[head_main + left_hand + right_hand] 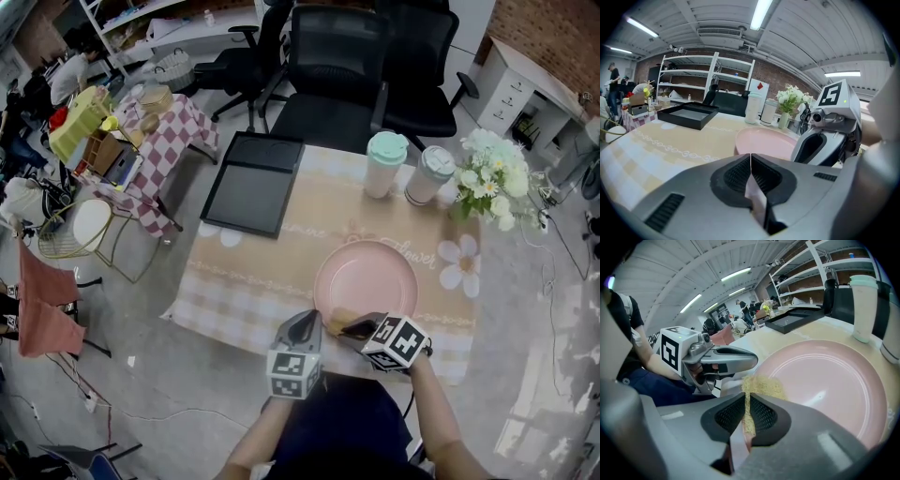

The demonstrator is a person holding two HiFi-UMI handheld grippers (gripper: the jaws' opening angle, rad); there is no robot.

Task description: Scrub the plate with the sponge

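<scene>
The right gripper (746,398) is closed on the yellow sponge (764,386), and the sponge is laid against the near rim of the pink plate (825,376). The left gripper (750,157) is held with its jaws together and nothing between them, its tip just beside the sponge at the same rim. The plate is placed on the table (272,272), close to the near edge and toward its right corner.
</scene>
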